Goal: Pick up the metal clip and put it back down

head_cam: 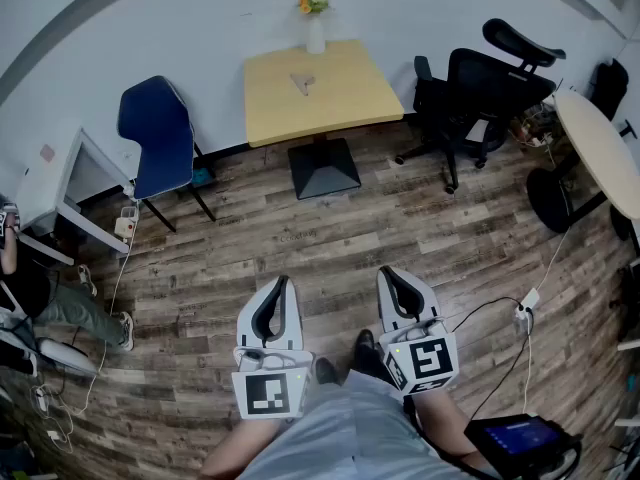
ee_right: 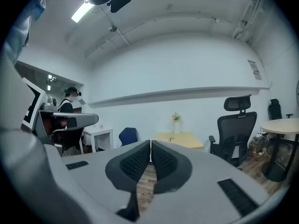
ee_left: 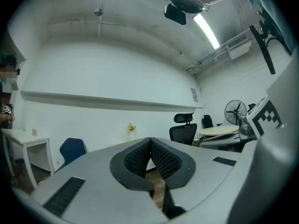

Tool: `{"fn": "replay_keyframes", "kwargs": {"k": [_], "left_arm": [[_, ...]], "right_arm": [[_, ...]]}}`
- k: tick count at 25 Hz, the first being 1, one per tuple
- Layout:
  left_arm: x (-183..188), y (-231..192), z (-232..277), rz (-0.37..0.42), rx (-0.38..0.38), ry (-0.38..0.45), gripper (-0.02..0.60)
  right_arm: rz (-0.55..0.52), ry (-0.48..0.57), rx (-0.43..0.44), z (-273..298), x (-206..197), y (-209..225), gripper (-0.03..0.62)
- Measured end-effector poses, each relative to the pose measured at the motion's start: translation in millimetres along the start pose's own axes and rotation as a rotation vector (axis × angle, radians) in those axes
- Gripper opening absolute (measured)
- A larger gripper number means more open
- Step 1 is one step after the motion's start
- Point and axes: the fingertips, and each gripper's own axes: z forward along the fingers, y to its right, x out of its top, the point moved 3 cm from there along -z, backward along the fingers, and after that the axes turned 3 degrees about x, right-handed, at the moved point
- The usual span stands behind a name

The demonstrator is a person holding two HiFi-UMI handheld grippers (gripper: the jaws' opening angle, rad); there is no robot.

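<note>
The metal clip (head_cam: 303, 82) is a small grey piece lying on the yellow square table (head_cam: 350, 98) at the far side of the room, near a white vase of flowers (head_cam: 315, 26). The right gripper view shows the clip (ee_right: 170, 139) as a speck on that table (ee_right: 189, 142). Both grippers are held low in front of the person, far from the table and above the wooden floor. My left gripper (head_cam: 283, 282) is shut with nothing in it, its pads meeting (ee_left: 150, 140). My right gripper (head_cam: 386, 272) is shut and empty too (ee_right: 151, 143).
A blue chair (head_cam: 160, 138) stands left of the table and a black office chair (head_cam: 480, 88) to its right. A round table (head_cam: 605, 153) is at the far right. A white desk (head_cam: 60, 183) and a seated person (head_cam: 45, 303) are on the left. Cables and a power strip (head_cam: 523, 314) lie on the floor.
</note>
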Motion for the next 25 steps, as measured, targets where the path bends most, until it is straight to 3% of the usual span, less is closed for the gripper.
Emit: {"fn": "replay_keyframes", "kwargs": {"k": [10, 20, 25], "left_arm": [[-13, -2, 33, 0.009, 0.006, -0.053, 0.018], [-6, 38, 94, 0.061, 0.037, -0.074, 0.018], [-2, 50, 117, 0.045, 0.072, -0.082, 0.018]], "right_arm": [[0.035, -0.018, 0.028, 26, -9, 19, 0.049], [0.068, -0.004, 0.039, 52, 2, 103, 0.051], [0.071, -0.002, 0.058, 68, 7, 136, 0.051]]}}
